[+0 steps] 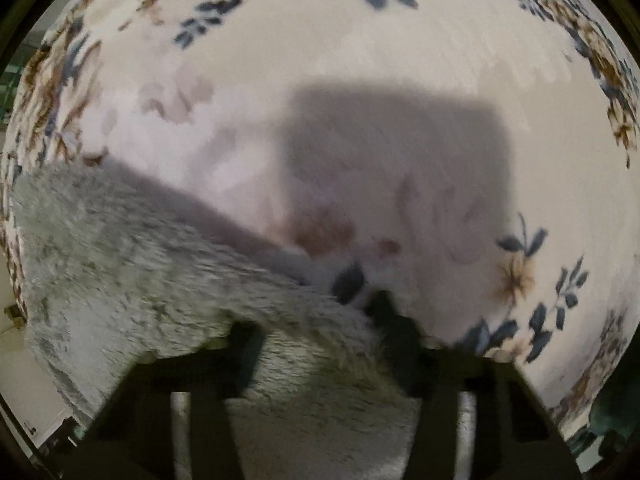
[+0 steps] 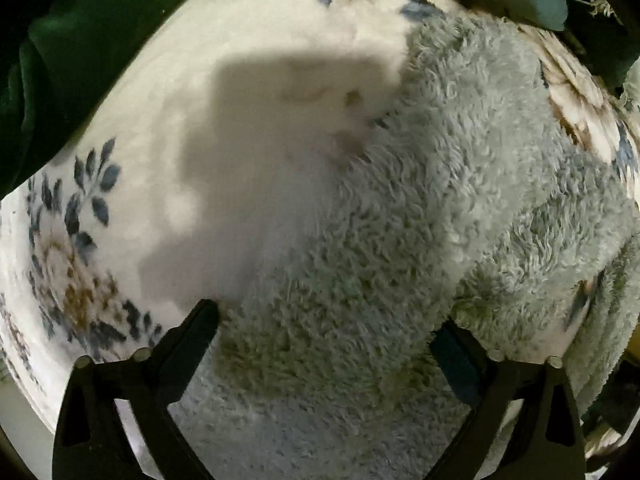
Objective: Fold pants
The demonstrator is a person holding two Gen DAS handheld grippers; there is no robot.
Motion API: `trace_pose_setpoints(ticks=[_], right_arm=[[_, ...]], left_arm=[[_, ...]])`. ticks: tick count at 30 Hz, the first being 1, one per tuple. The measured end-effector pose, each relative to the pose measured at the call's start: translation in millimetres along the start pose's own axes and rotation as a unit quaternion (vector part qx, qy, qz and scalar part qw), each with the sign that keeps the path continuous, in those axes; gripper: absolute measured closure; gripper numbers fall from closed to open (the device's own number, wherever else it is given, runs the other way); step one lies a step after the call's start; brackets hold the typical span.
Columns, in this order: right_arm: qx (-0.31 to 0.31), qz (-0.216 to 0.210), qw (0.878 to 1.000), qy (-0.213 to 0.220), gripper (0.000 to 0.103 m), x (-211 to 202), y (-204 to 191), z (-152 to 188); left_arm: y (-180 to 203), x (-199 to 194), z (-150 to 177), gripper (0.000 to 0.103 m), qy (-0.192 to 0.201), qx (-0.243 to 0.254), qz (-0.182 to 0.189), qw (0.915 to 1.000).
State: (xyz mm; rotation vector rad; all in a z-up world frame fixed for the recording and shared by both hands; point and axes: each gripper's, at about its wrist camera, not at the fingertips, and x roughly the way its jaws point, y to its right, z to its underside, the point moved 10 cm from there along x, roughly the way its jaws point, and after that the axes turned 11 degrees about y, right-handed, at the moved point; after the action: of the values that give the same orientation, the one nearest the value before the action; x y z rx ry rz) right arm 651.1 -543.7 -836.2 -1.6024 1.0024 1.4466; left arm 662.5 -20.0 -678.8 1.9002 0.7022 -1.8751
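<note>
Two grippers point down at a cream, plush blanket printed with blue and brown flowers [image 1: 360, 60]. The pale grey-green, shaggy fleece pants [image 2: 420, 208] lie on it.

Left gripper [image 1: 316, 328]: black fingers drawn partly together, fleece bunched between them. The picture is blurred, so I cannot tell whether the pads press on the cloth. The pants' edge runs diagonally from mid-left down to the right fingertip. Bare blanket lies open above and to the right.

Right gripper [image 2: 326, 326]: jaws spread wide, holding nothing. Left fingertip sits at the fleece's edge, right fingertip over the pile. Open blanket lies left. A dark green cloth [image 2: 80, 60] borders the blanket at upper left and top.
</note>
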Motion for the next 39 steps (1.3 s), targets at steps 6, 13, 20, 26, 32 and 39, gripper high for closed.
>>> trace_pose_setpoints(ticks=[6,13,20,26,32,39], right_arm=[[-0.04,-0.011,0.999,0.024,0.08,-26,5,1],[-0.073,-0.084,0.992,0.061,0.086,-106,31,14],[-0.081,-0.13,0.985,0.081,0.087,-206,117,50],[-0.114,-0.112,0.983,0.09,0.087,-260,241,90],[-0.129,-0.045,0.99,0.042,0.086,-201,330,141],[-0.134,-0.041,0.99,0.003,0.062,-168,350,166]], left_arm=[[-18,-48,8,0.098,0.056,0.001,0.029,0.998],[-54,-173,43,0.099,0.124,0.011,0.12,0.985],[-134,-189,120,0.099,0.163,0.017,0.177,0.9705],[-214,-151,211,0.099,0.112,0.027,0.154,0.9814],[-263,-68,278,0.099,0.047,0.0,0.116,0.9922],[-270,-75,280,0.093,0.056,-0.048,0.174,0.9819]])
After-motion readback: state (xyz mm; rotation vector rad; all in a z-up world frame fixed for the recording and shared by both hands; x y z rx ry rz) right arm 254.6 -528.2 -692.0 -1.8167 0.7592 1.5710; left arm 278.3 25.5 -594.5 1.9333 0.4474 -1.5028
